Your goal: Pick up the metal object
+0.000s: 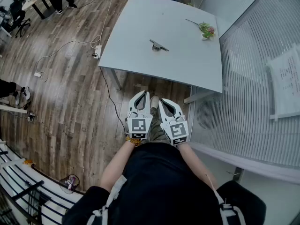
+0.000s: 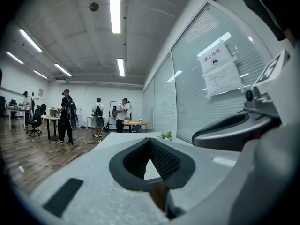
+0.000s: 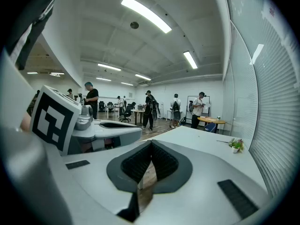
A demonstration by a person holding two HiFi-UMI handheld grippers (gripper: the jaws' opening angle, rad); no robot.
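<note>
The metal object (image 1: pixel 158 45) is a small grey piece lying near the middle of the white table (image 1: pixel 140 32). Both grippers are held close to the person's body, short of the table's near edge and well away from the object. My left gripper (image 1: pixel 143 94) is shut, its dark pads meeting at the tips with nothing between them (image 2: pixel 150 140). My right gripper (image 1: pixel 161 101) sits beside it, also shut and empty (image 3: pixel 151 144). Neither gripper view shows the metal object; both look along the jaws over the tabletop.
A small potted flower (image 1: pixel 206 30) stands at the table's far right corner. A glass wall with blinds (image 1: pixel 262 78) and a taped paper notice (image 1: pixel 286 81) runs along the right. Cables and a power strip (image 1: pixel 97 53) lie on the wood floor to the left. People stand at desks far off.
</note>
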